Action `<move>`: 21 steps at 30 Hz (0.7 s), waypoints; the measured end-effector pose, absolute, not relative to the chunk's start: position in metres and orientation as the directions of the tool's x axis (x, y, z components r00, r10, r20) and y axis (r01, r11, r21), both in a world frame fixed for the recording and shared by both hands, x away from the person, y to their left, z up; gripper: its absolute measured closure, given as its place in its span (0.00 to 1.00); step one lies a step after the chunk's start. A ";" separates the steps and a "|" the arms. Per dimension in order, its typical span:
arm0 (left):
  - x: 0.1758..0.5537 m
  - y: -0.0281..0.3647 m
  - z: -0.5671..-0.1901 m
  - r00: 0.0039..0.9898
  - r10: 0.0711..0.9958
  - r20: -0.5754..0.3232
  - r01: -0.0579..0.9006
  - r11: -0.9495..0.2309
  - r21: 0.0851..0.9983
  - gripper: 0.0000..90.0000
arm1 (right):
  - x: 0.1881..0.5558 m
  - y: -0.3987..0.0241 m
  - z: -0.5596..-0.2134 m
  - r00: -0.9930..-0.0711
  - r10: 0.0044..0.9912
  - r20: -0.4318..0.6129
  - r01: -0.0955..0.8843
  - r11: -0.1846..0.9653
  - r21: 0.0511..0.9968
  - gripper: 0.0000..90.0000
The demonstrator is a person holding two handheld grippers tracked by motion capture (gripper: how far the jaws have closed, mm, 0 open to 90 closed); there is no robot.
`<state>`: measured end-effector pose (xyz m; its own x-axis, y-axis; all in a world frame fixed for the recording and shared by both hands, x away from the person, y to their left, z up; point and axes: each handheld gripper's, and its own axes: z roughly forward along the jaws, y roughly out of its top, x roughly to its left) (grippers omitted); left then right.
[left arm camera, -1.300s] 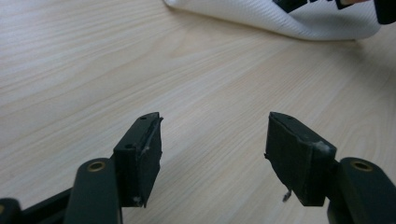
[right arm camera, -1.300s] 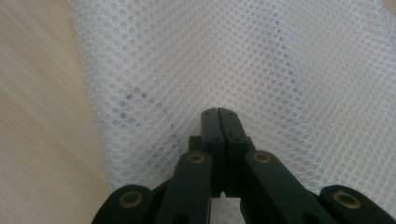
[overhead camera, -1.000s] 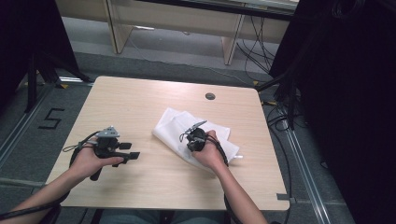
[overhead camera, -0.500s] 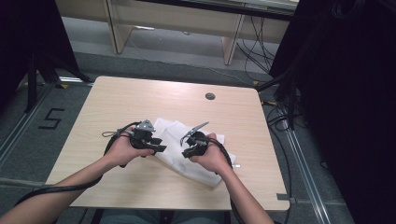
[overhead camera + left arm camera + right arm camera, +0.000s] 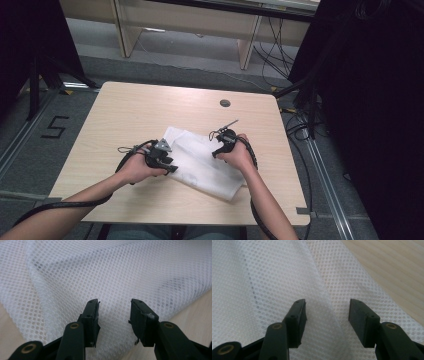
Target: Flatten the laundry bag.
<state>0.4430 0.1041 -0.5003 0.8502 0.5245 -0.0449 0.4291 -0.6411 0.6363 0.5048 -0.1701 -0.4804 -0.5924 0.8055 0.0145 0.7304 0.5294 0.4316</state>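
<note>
1. A white mesh cloth [image 5: 202,161] lies loosely folded on the wooden table [image 5: 125,115], a little toward the person's side of its middle; its long axis runs diagonally, from the far left corner near the left hand down to the near right corner by the right forearm.
2. The left gripper [image 5: 161,156] sits at the cloth's left edge, and the right gripper [image 5: 223,142] is over its far right part. Each hand is near its own end, so neither has to cross over.
3. In the left gripper view, the left gripper [image 5: 113,310] has its jaws spread apart with nothing between them; the mesh cloth [image 5: 120,272] lies directly under and ahead of the tips, with a soft fold running away to the upper left and bare table at the lower right.
4. In the right gripper view, the right gripper [image 5: 327,311] is likewise parted and empty; a raised crease of the mesh cloth [image 5: 274,277] passes between the jaws and runs forward (a likely place to pinch), with wood visible beyond the cloth's edge to the right.
5. Judging from this, the cloth lies below both sets of fingertips rather than beside them, so the coming move is probably a short descent and a pinch at each end.
</note>
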 end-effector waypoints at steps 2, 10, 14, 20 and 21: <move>0.442 0.104 -0.500 0.852 0.522 -0.042 0.428 -0.647 0.631 0.64 | 0.504 -0.168 -0.481 -0.613 0.790 0.011 0.717 0.550 0.428 0.65; 0.438 0.102 -0.502 0.848 0.529 -0.045 0.434 -0.642 0.632 0.65 | 0.502 -0.157 -0.471 -0.662 0.750 -0.006 0.683 0.606 0.407 1.00; 0.444 0.102 -0.503 0.822 0.565 -0.073 0.468 -0.598 0.650 0.66 | 0.503 -0.154 -0.454 -0.642 0.767 -0.011 0.672 0.569 0.474 1.00; 0.451 0.105 -0.505 0.783 0.621 -0.041 0.476 -0.555 0.683 0.65 | 0.506 -0.142 -0.423 -0.651 0.758 -0.034 0.587 0.531 0.611 1.00; 0.451 0.107 -0.504 0.782 0.622 -0.027 0.462 -0.550 0.696 0.63 | 0.505 -0.139 -0.419 -0.659 0.751 -0.052 0.555 0.532 0.640 1.00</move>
